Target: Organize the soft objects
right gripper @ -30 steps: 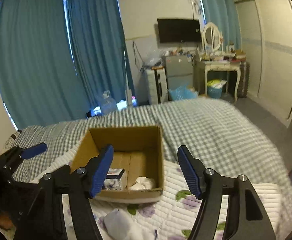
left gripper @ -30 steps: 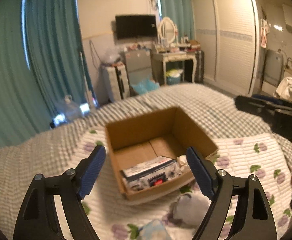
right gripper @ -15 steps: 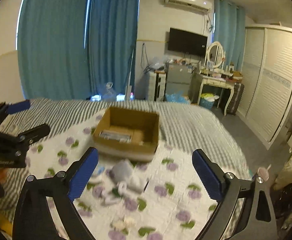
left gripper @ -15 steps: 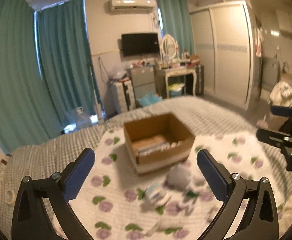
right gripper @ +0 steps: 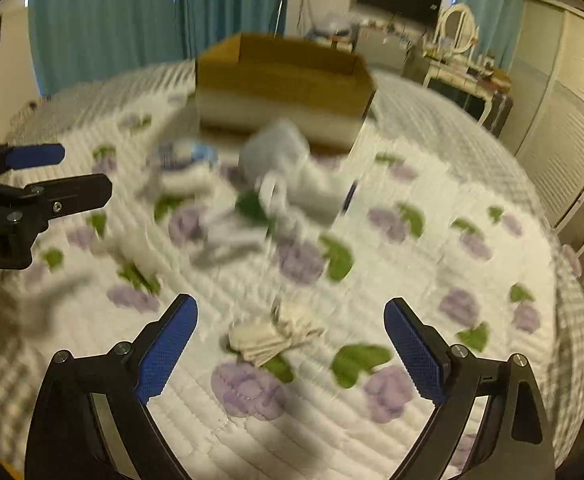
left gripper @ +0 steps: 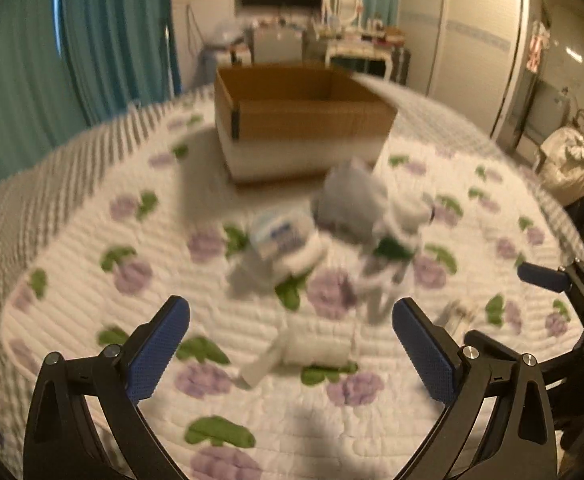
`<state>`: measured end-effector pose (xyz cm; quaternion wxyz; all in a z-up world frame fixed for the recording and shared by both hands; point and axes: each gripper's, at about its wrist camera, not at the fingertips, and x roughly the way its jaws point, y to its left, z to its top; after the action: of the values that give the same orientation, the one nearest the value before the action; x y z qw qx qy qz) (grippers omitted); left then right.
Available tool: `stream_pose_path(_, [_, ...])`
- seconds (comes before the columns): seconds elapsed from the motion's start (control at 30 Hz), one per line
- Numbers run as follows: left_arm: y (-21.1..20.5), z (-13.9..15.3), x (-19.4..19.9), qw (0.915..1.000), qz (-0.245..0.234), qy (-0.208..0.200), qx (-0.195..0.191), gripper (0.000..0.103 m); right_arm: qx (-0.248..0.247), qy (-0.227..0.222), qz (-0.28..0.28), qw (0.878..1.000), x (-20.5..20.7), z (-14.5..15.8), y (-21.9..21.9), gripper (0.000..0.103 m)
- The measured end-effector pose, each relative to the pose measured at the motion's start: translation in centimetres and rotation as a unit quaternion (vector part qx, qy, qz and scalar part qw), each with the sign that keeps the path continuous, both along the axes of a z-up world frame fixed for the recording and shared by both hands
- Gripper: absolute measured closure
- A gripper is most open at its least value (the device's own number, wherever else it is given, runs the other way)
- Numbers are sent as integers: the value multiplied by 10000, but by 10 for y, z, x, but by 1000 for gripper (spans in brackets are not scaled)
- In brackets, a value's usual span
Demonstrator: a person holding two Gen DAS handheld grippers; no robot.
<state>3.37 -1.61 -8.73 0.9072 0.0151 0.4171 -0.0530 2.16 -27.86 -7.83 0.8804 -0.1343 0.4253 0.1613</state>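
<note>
A brown cardboard box (left gripper: 304, 116) stands on the flowered quilt (left gripper: 91, 248); it also shows in the right wrist view (right gripper: 283, 80). Several soft items lie in front of it: a grey pouch (left gripper: 352, 196), a blue-and-white packet (left gripper: 281, 234), a white sock (left gripper: 312, 350). In the right wrist view a folded white cloth (right gripper: 271, 336) lies between the jaws, low over the quilt. My left gripper (left gripper: 290, 354) is open and empty above the white sock. My right gripper (right gripper: 290, 354) is open and empty. Both views are blurred.
The quilt covers a checked bedspread (right gripper: 452, 128). Teal curtains (left gripper: 91, 40), a dressing table (left gripper: 364, 48) and a wardrobe (left gripper: 472, 28) stand behind the bed. The other gripper shows at the right edge (left gripper: 552, 280) and at the left edge (right gripper: 31, 184).
Both grippers pulled back from over the box, then dropped low toward the quilt. The loose soft items now fill the foreground. Both stay open.
</note>
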Motion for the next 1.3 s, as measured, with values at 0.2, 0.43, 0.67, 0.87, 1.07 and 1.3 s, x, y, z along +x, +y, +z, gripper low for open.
stream_pose_path(0.2, [0,-45,8,9974,-68,703,-170,1,-282,275,32,9992,7,-39,9,24])
stream_pose_path(0.43, [-4,-70,21,9902,-180,1361,-258,7,10,280,-107,9996,11,-41,2,45])
stream_pose_path(0.67, [-14,-83,32,9853,-132,1704,79,25,171,263,-217,9993,10,-36,-4,45])
stream_pose_path(0.87, [-6,-73,28,9877,60,1565,53,68,212,217,-166,9994,5,-30,-3,45])
stream_pose_path(1.07, [22,-69,27,9868,327,1542,-364,92,300,78,-198,9993,-1,-13,-5,45])
stream_pose_path(1.3, [27,-38,9,9926,240,1104,-456,95,465,-129,-290,9984,-6,11,-15,45])
